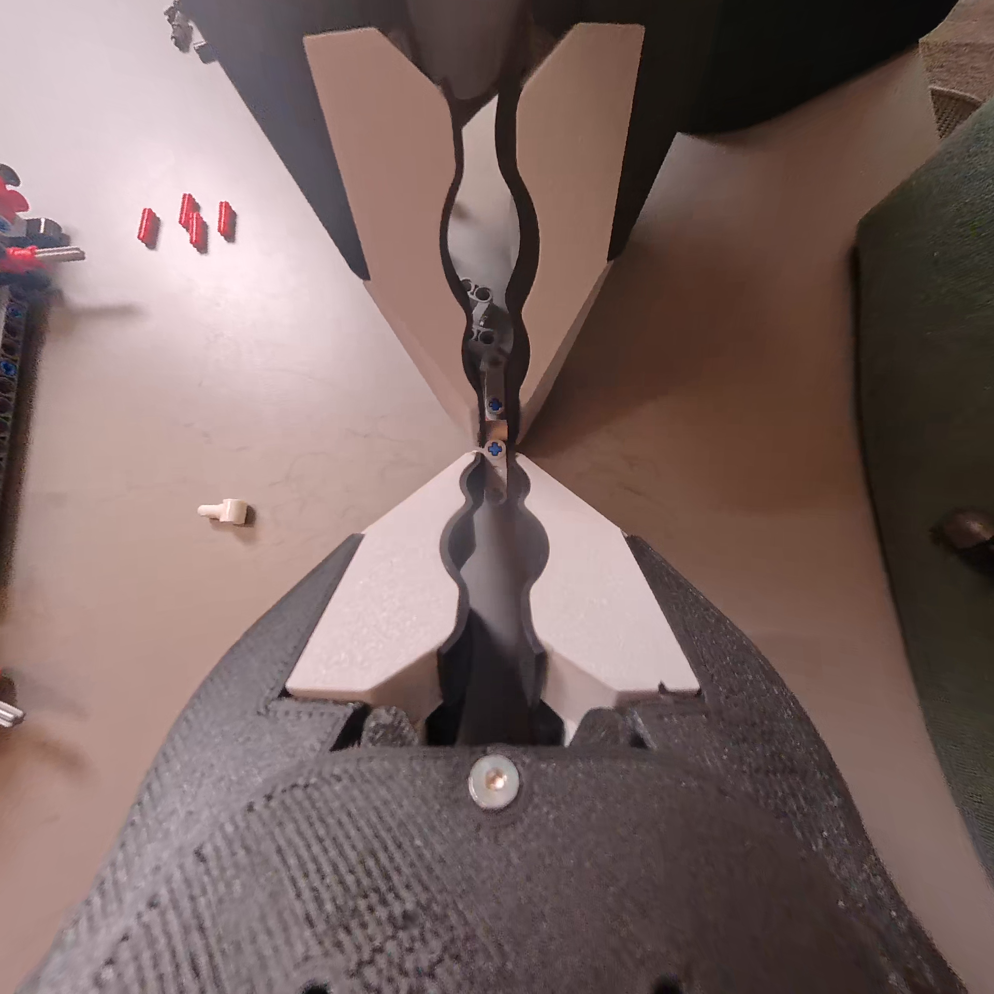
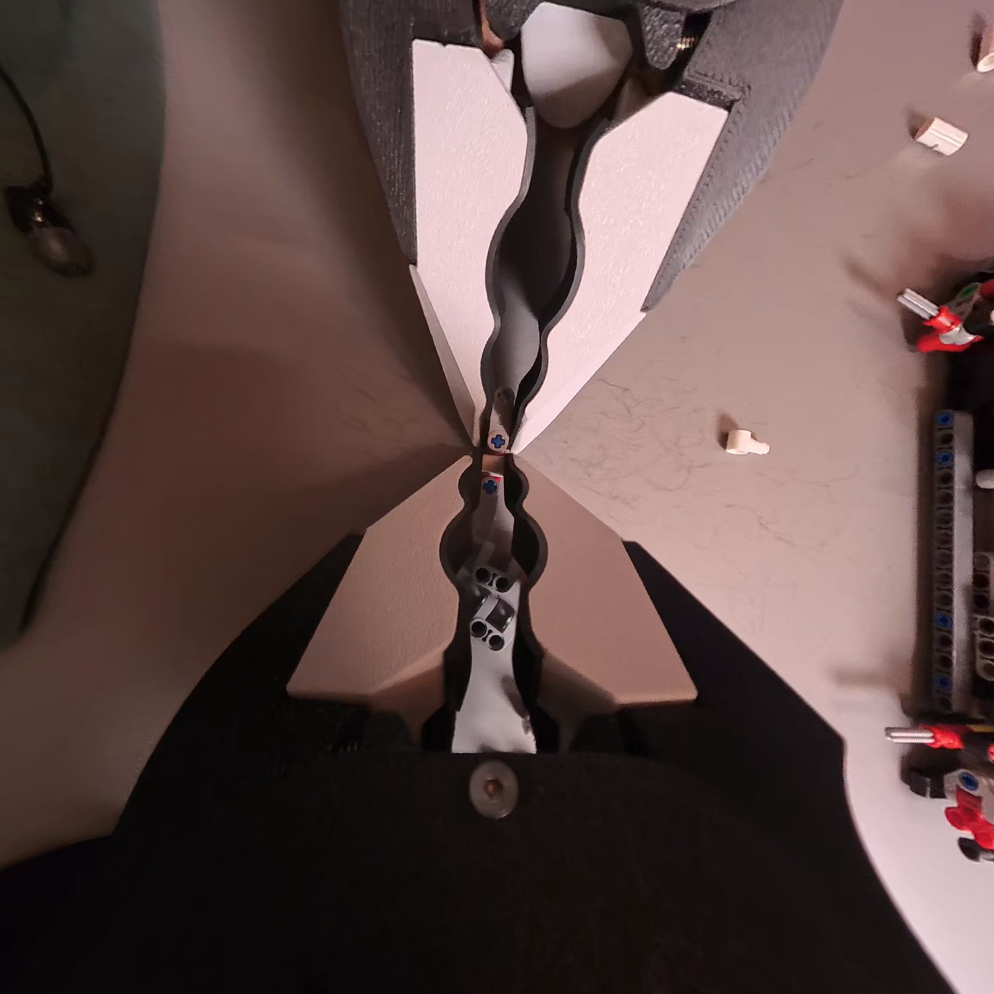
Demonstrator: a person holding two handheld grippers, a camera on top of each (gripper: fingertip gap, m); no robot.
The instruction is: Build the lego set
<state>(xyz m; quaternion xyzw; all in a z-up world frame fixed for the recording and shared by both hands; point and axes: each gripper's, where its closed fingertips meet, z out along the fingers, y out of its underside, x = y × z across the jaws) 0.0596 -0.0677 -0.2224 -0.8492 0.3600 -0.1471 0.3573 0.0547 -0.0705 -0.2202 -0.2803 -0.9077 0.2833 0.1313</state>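
Observation:
My two grippers meet tip to tip above the table. In the left wrist view, my left gripper is shut on a thin light grey beam with a blue cross pin at its end. My right gripper comes in from the top, shut on a grey connector assembly with its own blue pin. In the right wrist view, my right gripper holds that assembly, and my left gripper holds the beam. The two blue-pinned ends touch or nearly touch.
The partly built chassis lies at the left edge and at the right in the right wrist view. Several small red pieces and a tan pin connector lie on the table. A green seat borders it. The tips of both grippers are at nearly the same place. Both grippers' tips are roughly 15 centimeters from the green seat.

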